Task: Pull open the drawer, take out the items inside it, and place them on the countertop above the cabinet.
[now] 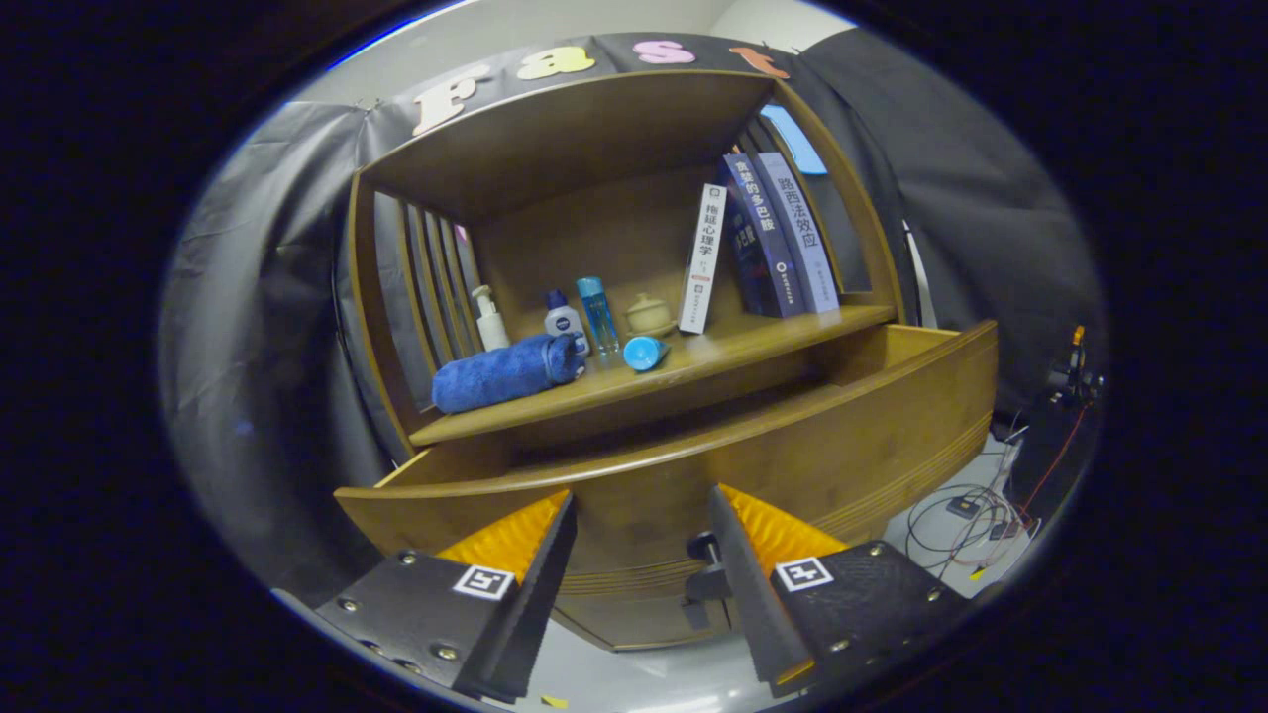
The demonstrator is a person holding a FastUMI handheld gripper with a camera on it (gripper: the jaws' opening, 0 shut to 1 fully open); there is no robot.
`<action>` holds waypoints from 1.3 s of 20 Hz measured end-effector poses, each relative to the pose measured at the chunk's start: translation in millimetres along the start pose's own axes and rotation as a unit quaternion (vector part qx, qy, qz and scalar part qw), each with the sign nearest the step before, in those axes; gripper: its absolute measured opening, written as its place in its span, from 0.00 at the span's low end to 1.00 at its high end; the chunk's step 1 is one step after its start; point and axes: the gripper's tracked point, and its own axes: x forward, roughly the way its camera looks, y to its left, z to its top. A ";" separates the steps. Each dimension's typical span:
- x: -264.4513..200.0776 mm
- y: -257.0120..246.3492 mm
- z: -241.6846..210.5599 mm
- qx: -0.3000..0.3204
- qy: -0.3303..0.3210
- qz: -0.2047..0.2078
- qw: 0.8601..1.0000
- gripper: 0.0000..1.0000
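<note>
Three book spines on the shelf carry Chinese titles: the white book (pixel 703 259) reads 拖延心理学, the dark blue book (pixel 761 238) 贪婪的多巴胺, the paler blue book (pixel 800 238) 路西法效应. The gripper (pixel 642 495), fingers spread before the drawer front (pixel 842 446), bears square coded markers without text.

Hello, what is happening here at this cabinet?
A hand-held gripper faces a wooden cabinet, its fingers open and holding nothing. The drawer just ahead of them is pulled out; its knob sits beside the right finger. On the countertop above lie a rolled blue towel, bottles and books.
</note>
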 end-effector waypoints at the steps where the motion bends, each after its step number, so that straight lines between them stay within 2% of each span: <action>1: 5.9 0.2 1.0 0.001 -0.001 0.000 1.000 0.81; 19: 110.2 3.6 18.3 -0.001 0.001 0.010 1.000 0.81; 23: 108.1 3.1 14.7 0.012 -0.007 0.010 1.000 0.80; 26: 102.7 5.8 15.9 -0.009 -0.002 0.000 1.000 0.81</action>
